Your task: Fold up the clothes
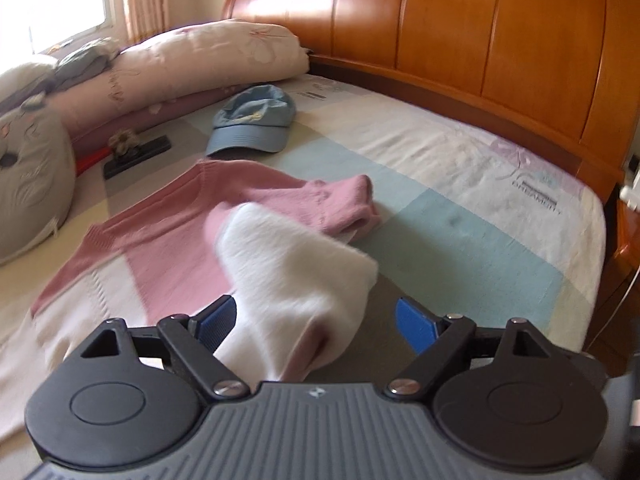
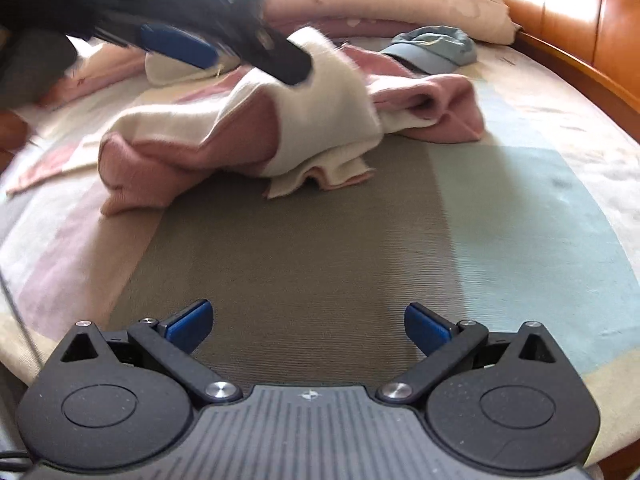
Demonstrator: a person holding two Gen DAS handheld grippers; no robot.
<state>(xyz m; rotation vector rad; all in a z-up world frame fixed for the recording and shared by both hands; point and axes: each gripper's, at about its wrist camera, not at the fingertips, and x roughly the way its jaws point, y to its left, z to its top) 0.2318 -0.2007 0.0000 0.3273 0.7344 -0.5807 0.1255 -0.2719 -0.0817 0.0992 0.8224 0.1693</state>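
**Two Grippers, One Sweater Half Gathered on the Bed**

Two grippers work over a pink and white sweater that lies on the patchwork bedsheet, roughly mid-bed, with its body spread flat toward the left and its right side bunched up.

Starting at the left of the bed, a stack of pillows lines the far edge, and a dark clip with a flower sits just in front of them. Next along, a blue cap rests just beyond the sweater's collar, apart from it. The wooden headboard closes the far right.

The left gripper has its blue pads standing wide, with a white fold of the sweater lying loosely between them; the pads do not press on it, so the cloth looks released rather than held. In the right wrist view this same gripper hangs over the raised white part of the heap.

The right gripper hovers over bare sheet near the bed's front edge, fingers spread, nothing between them, well short of the sweater.

By my reading, a sleeve or side is being folded in, and the fold is untidy. The next move probably calls for taking hold of the rumpled right side and laying it flat across the body before any further fold.
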